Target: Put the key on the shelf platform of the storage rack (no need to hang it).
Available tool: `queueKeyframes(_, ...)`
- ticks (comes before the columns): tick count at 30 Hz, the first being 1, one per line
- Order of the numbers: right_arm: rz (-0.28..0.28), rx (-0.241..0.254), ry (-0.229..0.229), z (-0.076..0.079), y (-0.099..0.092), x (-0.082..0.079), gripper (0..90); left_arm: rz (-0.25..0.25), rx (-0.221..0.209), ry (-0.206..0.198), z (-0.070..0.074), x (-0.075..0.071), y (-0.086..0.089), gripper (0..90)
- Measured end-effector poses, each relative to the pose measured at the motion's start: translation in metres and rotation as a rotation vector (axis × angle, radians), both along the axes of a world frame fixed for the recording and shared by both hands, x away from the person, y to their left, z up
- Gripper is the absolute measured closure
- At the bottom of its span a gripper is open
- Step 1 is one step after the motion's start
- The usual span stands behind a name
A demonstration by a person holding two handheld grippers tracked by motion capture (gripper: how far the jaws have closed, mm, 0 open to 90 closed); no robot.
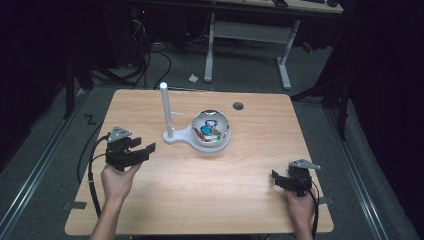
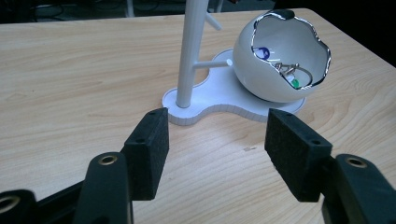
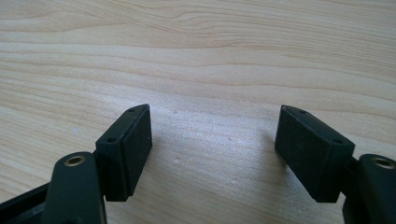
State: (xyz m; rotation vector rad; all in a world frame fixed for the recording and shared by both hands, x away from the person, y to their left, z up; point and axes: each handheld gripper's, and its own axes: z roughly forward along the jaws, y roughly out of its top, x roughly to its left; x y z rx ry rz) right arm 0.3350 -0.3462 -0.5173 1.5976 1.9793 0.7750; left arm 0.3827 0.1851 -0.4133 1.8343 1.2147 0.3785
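1. Your left claw (image 2: 217, 154) stood with its jaws spread and empty, aimed at the white stand (image 2: 219, 95) just ahead on the desk (image 1: 200, 200).
2. Your right claw (image 1: 280, 180) was likewise parted, holding nothing, well apart near the desk's edge.
3. Small trinkets (image 1: 209, 132) sat inside the egg-shaped bowl (image 2: 280, 56) on that stand.
4. Risk, as I judged it: clipping the tall post (image 2: 189, 51) would likely tip the stand and spill the bowl.

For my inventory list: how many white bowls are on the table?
1. The white bowl sits on the white stand's base, right of its post, mid-table.
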Motion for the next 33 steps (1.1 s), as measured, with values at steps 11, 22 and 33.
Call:
queueKeyframes(11,0.0,0.0,0.0,0.0,0.0,0.0,27.7,0.013,0.001,0.018,-0.011,-0.006,0.004,40.0)
queueKeyframes(22,0.0,0.0,-0.001,0.0,0.0,0.0,27.7,0.013,0.005,0.039,-0.023,-0.009,0.001,39.5)
queueKeyframes(33,0.0,-0.001,-0.001,0.0,0.0,0.0,27.7,0.015,0.001,0.068,-0.036,-0.012,0.0,39.1)
